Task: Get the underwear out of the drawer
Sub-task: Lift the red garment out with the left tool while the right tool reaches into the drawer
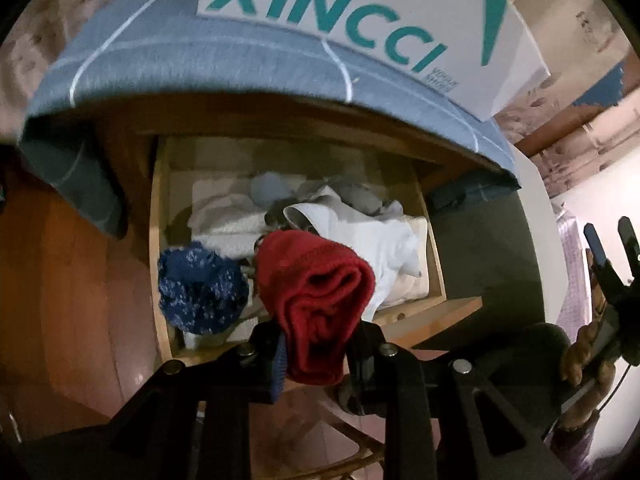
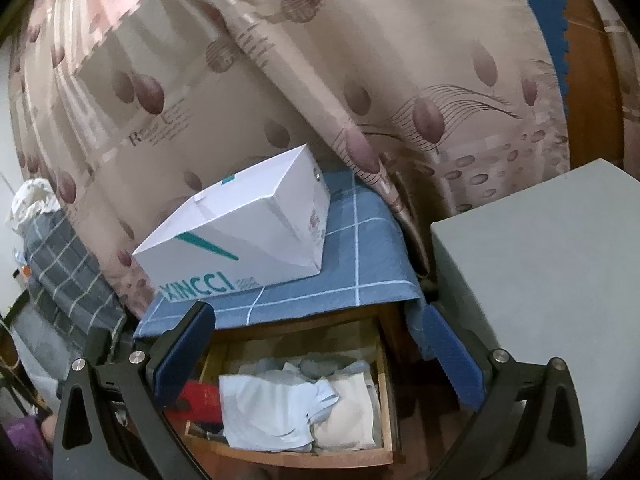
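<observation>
In the left wrist view my left gripper (image 1: pixel 320 348) is shut on a rolled red piece of underwear (image 1: pixel 316 292), held above the open wooden drawer (image 1: pixel 158 240). A blue speckled knit item (image 1: pixel 202 288) and crumpled white and grey clothes (image 1: pixel 360 236) lie in the drawer below. In the right wrist view my right gripper (image 2: pixel 320 344) hangs open over the drawer (image 2: pixel 304 456) with nothing between its fingers. There the red underwear (image 2: pixel 200 400) shows at the drawer's left, next to a white garment (image 2: pixel 272 408).
A white box with teal lettering (image 2: pixel 240 232) sits on the blue checked cloth (image 2: pixel 360 260) covering the cabinet top. A patterned curtain (image 2: pixel 280 80) hangs behind. A grey padded surface (image 2: pixel 540 260) stands to the right. A hand (image 1: pixel 588 356) holds the right gripper.
</observation>
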### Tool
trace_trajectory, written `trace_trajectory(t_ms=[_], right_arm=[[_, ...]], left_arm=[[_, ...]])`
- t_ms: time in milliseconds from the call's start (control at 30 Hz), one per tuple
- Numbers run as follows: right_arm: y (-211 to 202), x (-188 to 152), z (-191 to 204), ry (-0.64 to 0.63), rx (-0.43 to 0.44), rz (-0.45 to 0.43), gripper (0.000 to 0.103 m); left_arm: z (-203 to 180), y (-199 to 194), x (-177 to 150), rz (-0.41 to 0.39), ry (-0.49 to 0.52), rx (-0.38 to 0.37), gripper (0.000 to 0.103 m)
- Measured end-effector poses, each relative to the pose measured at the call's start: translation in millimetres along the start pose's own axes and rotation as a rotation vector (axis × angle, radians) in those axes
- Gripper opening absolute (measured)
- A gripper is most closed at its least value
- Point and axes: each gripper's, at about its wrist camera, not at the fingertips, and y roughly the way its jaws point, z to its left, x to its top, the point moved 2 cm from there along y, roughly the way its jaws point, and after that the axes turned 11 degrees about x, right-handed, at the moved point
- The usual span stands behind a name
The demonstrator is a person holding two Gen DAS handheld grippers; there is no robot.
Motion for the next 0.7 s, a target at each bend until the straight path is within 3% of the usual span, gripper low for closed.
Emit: trace_trajectory(t_ms=[200, 333, 467, 700], right_arm=[[20, -13, 26, -0.133, 0.0, 0.143, 0.103], [39, -29, 40, -0.253, -0.048, 0.282, 0.103], [52, -41, 48, -0.318, -0.07, 0.36, 0.103], [91, -74, 78, -0.411, -0.033, 0.499, 0.103]], left_arm=[[0, -9, 5, -0.049, 0.0, -0.048, 0.024], [-1, -18, 7, -0.089, 0.001, -0.098, 0.025], [1, -30, 9, -0.121, -0.005, -0.131, 0.025], [11, -46, 12, -0.153, -0.005, -0.141, 0.025]])
